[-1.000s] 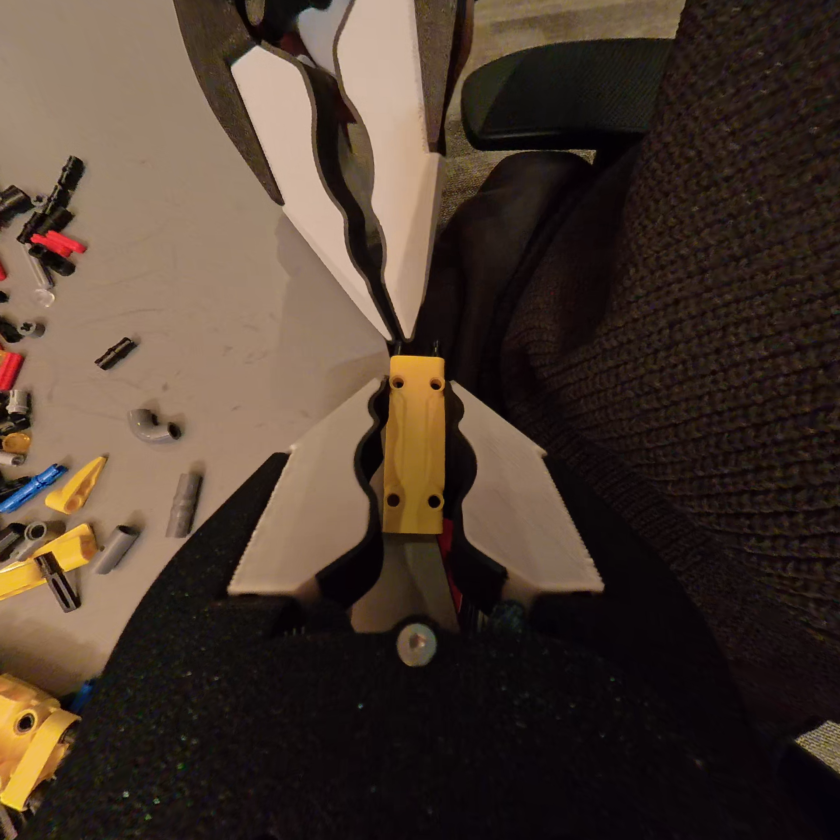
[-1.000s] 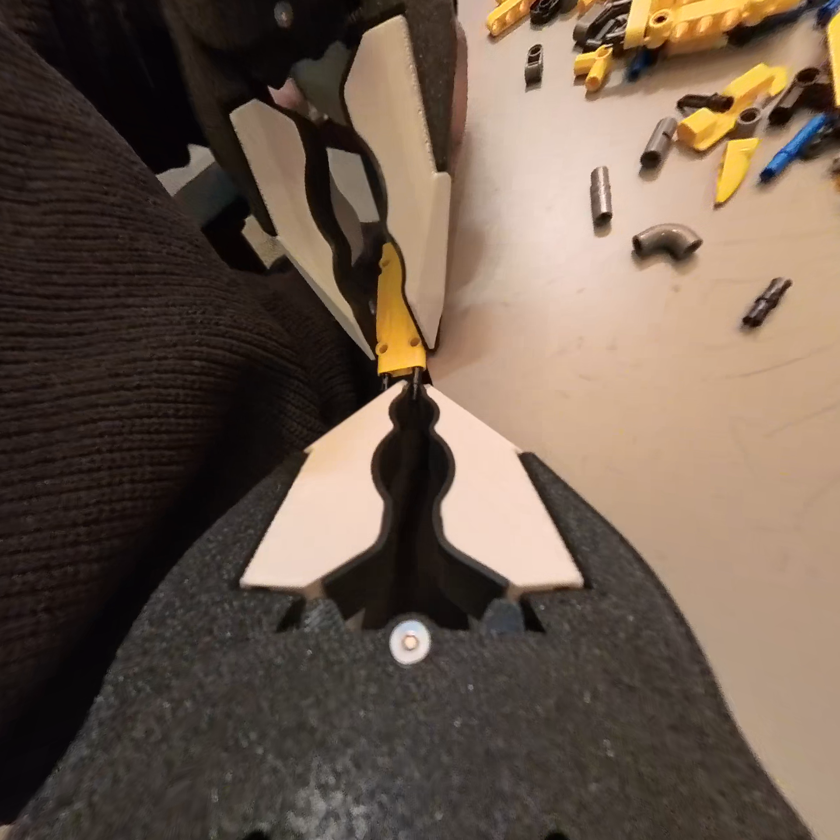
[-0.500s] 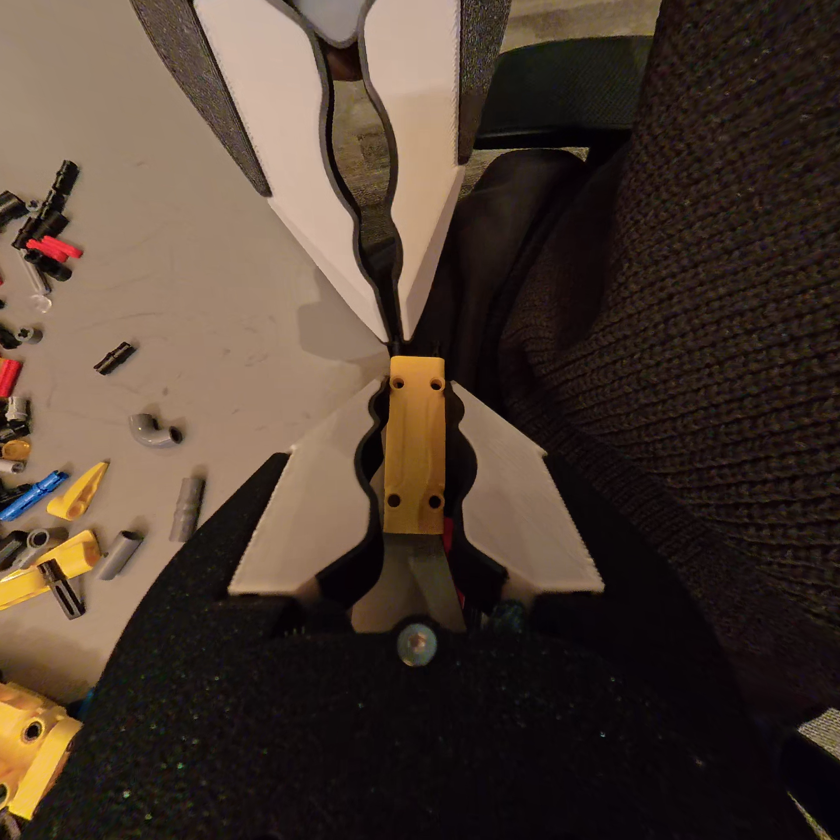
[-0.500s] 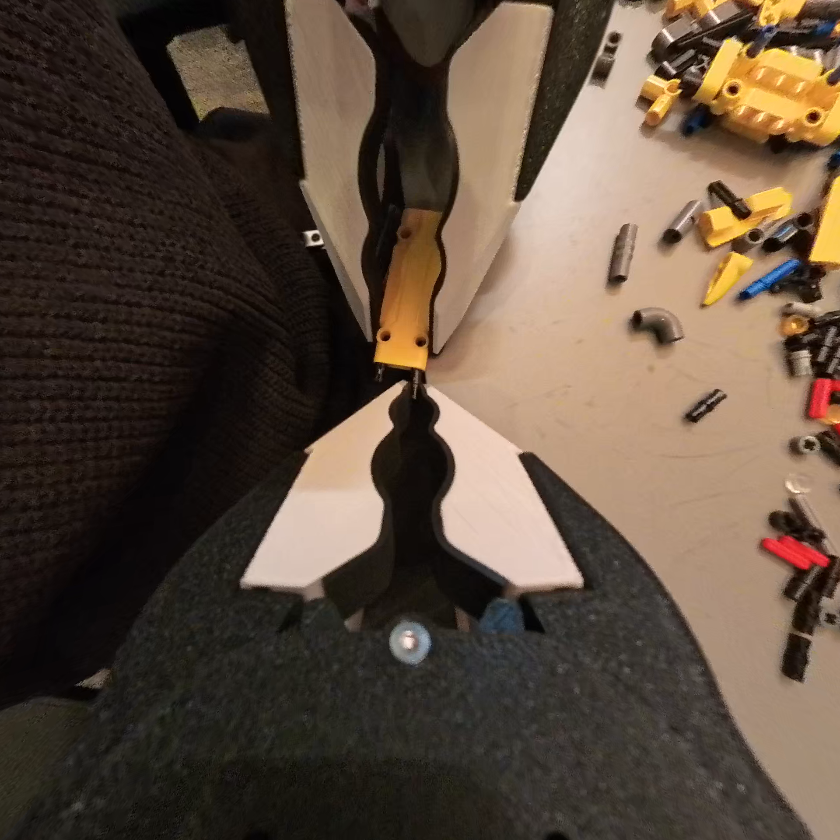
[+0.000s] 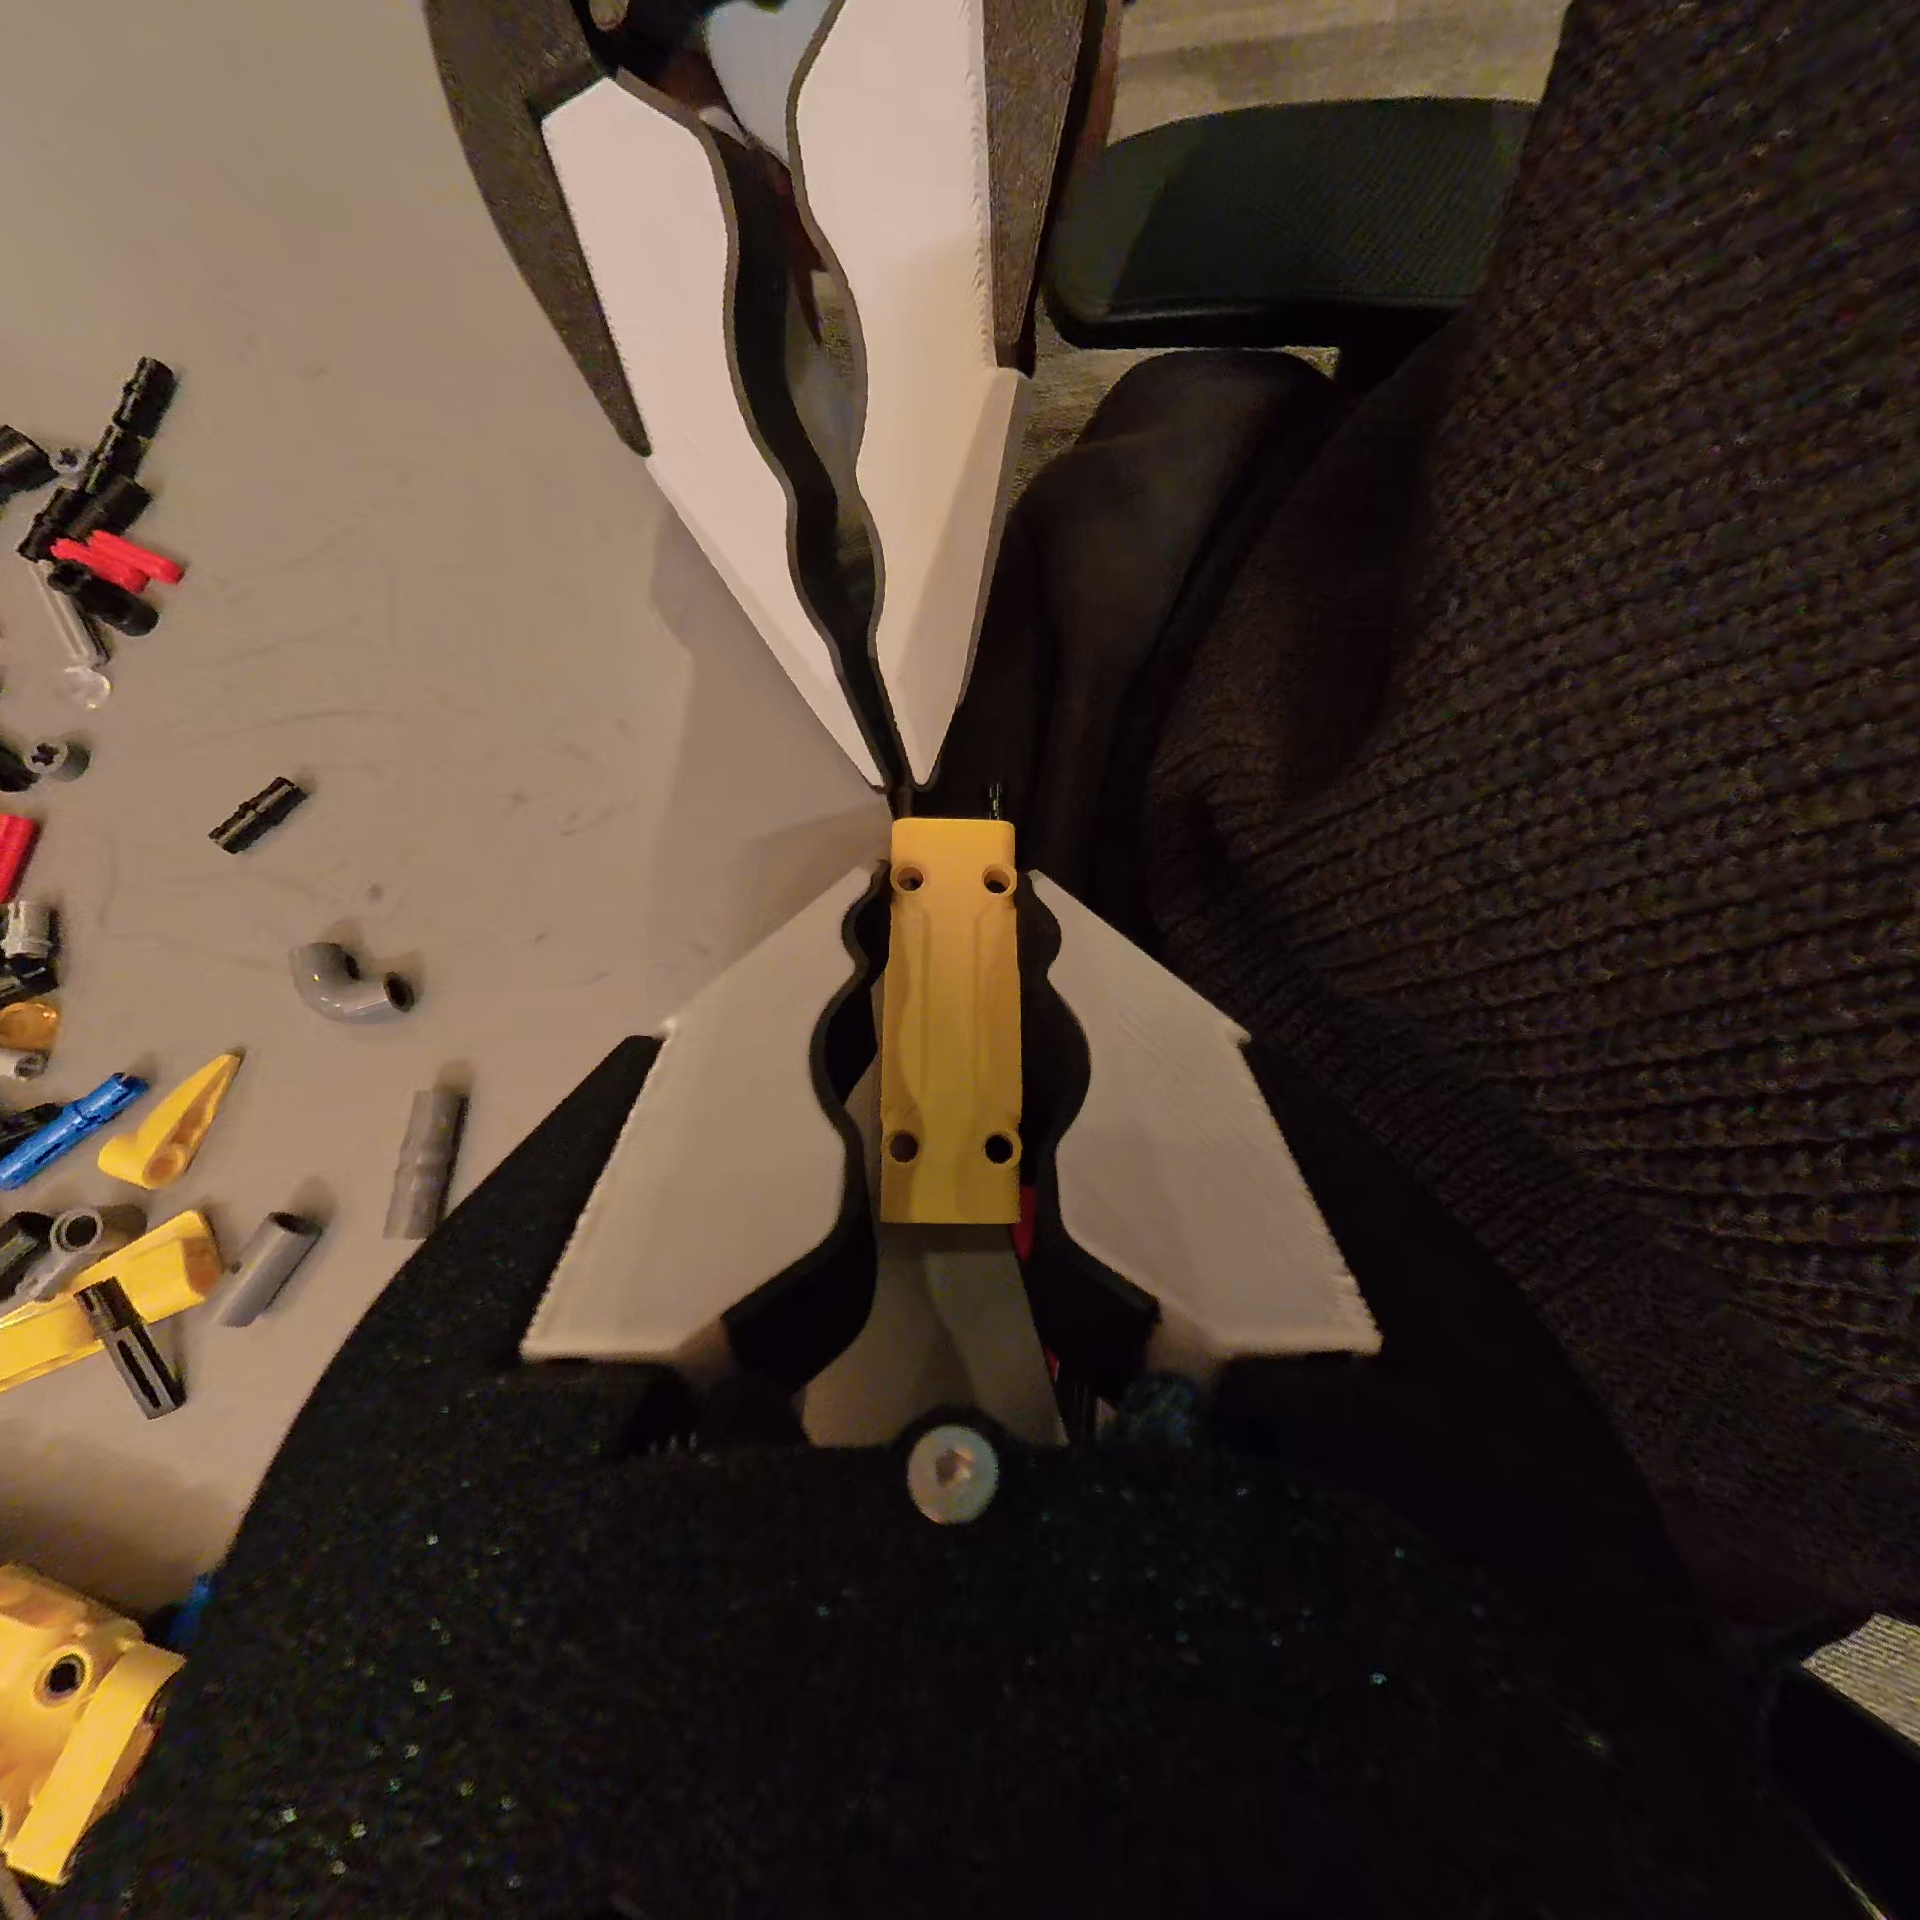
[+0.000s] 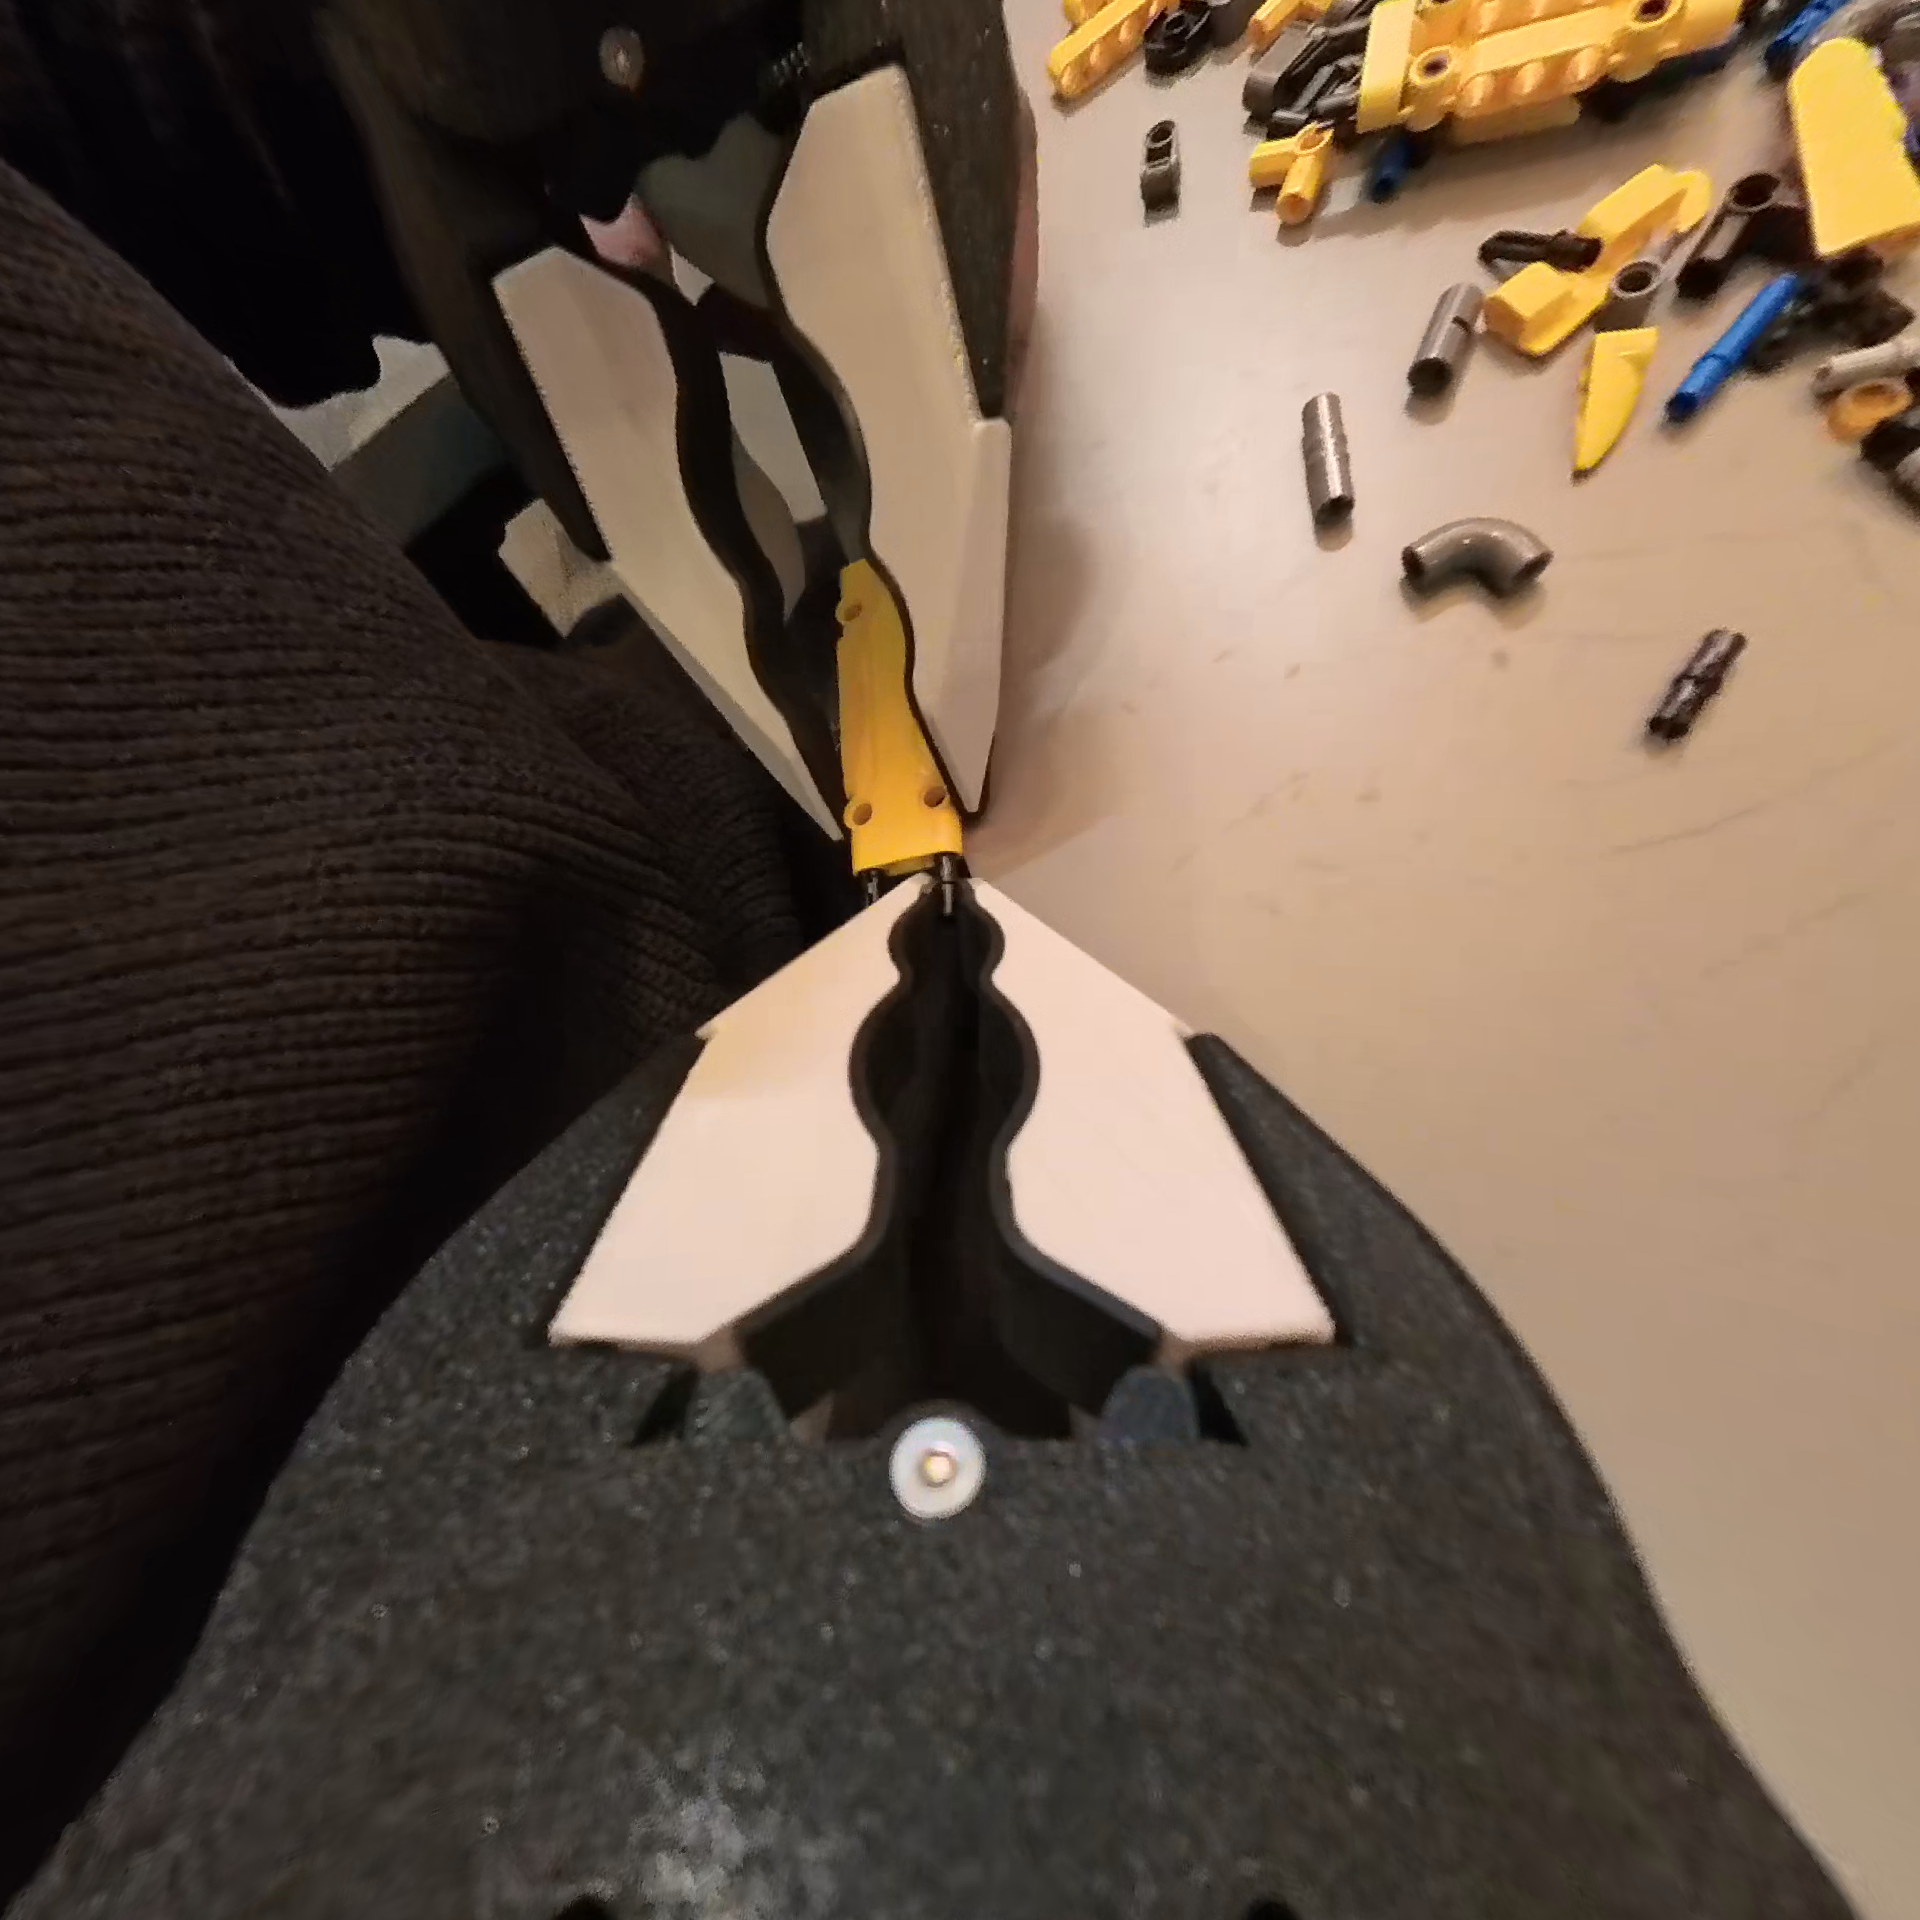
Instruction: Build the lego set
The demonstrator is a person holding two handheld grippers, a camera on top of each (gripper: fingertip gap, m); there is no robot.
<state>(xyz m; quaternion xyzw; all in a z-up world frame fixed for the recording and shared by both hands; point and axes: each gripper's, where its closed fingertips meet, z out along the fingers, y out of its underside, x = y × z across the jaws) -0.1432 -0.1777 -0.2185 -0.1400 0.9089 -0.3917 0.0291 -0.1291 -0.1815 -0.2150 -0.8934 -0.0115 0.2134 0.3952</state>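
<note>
Left wrist view: left gripper (image 5: 951, 883) clamped on the yellow panel (image 5: 951, 1023), right gripper (image 6: 948, 902) pinched onto a black pin (image 6: 948, 891) at its far edge, second pin (image 5: 997, 798) seated, loose bricks (image 5: 166, 1138) left on table (image 5: 436, 499)

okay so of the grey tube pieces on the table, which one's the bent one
The grey elbow piece, lying alone on bare table beside the left gripper. It curves through a right angle; the other grey tubes, like the one nearby, are straight.

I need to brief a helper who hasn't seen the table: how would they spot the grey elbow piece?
On the beige table, beside the scattered pile of parts, lies the grey elbow piece, alone. It is the only bent tube; the neighbouring grey sleeve and black pin are straight.
</note>
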